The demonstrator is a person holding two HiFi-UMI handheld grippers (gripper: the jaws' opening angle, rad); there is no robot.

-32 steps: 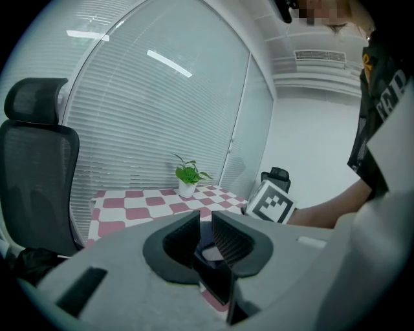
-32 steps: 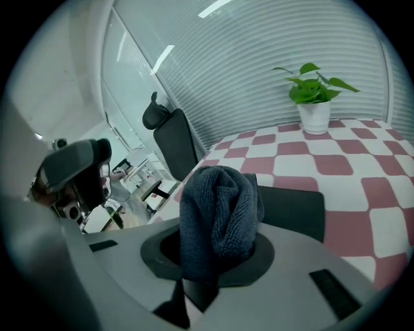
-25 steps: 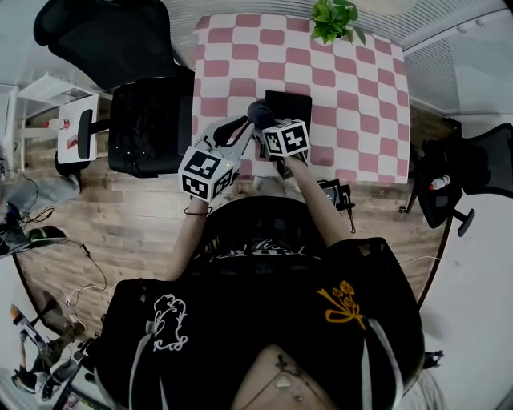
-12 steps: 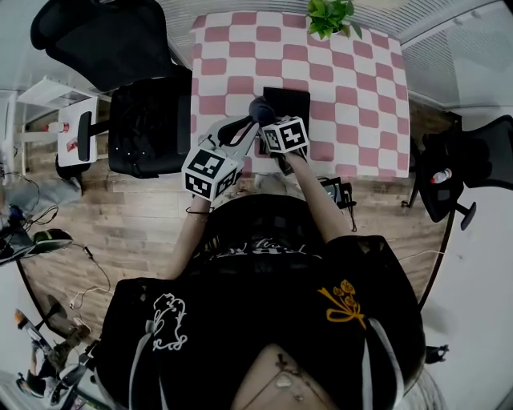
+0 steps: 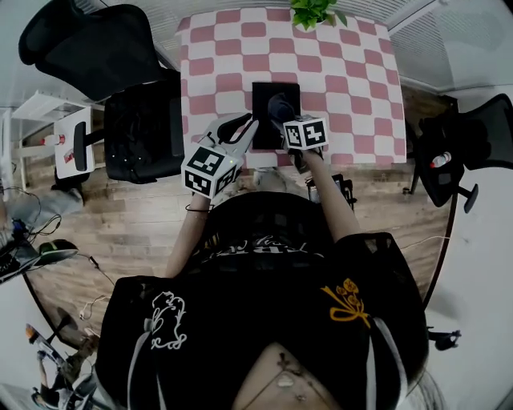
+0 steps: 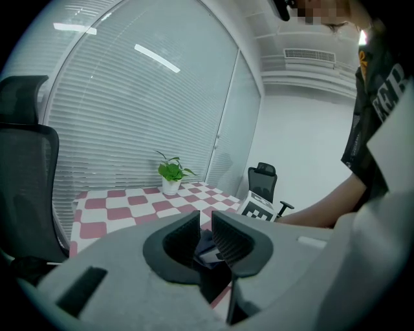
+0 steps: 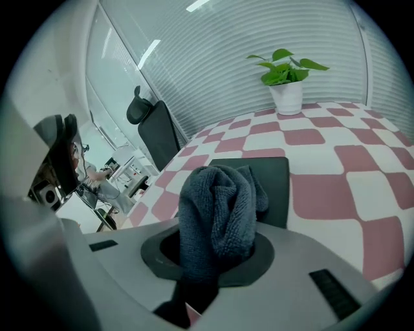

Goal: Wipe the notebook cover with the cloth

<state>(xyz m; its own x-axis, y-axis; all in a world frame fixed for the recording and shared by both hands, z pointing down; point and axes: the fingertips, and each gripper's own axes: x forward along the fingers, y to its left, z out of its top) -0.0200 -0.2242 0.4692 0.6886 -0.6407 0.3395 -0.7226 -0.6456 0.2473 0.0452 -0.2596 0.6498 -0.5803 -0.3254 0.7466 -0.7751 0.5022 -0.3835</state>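
A black notebook lies flat on the pink-and-white checked table, near its front edge. My right gripper is shut on a bunched dark grey cloth. The cloth hangs over the middle of the notebook cover, and I cannot tell whether it touches. My left gripper hovers at the notebook's left edge. Its jaws are shut to a slim slit with nothing held in them. The cloth hides the right gripper's fingertips.
A potted green plant stands at the table's far edge. A black office chair sits left of the table and another to the right. A white side shelf is at the far left.
My right gripper has carried the cloth from the notebook's left edge rightward onto its middle. The left gripper has stayed beside the notebook's left edge.
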